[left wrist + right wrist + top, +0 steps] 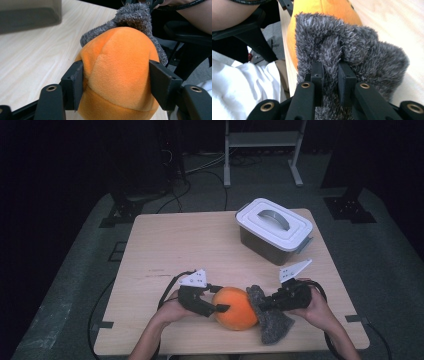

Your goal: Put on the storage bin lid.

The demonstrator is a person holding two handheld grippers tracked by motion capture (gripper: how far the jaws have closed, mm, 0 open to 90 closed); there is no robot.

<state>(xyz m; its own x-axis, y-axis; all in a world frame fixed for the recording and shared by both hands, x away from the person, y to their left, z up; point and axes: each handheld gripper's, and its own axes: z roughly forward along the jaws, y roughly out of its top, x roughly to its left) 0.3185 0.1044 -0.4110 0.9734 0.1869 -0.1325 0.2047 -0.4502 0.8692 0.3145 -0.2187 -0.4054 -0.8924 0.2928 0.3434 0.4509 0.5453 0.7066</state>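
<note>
High view: near table edge, left gripper (212,306) clamps an orange plush ball (235,307); right gripper (265,304) is clenched on a grey fuzzy cloth (270,317) draped vs. the ball's side. Likely wiping step. Next: rub cloth across ball w/ left grip steady.

A pale wood-grain counter (170,245) with rounded corners stands on a grey floor (390,260), most of its top bare. At its far right sits a grey lidded box (274,231) with a white lid and an arched handle, set at a slant to the counter's edges. At the near edge, right of the middle, an orange plush ball (236,307) rests on the wood, and a grey fuzzy cloth (270,317) lies touching its right side, reaching the near edge.
</note>
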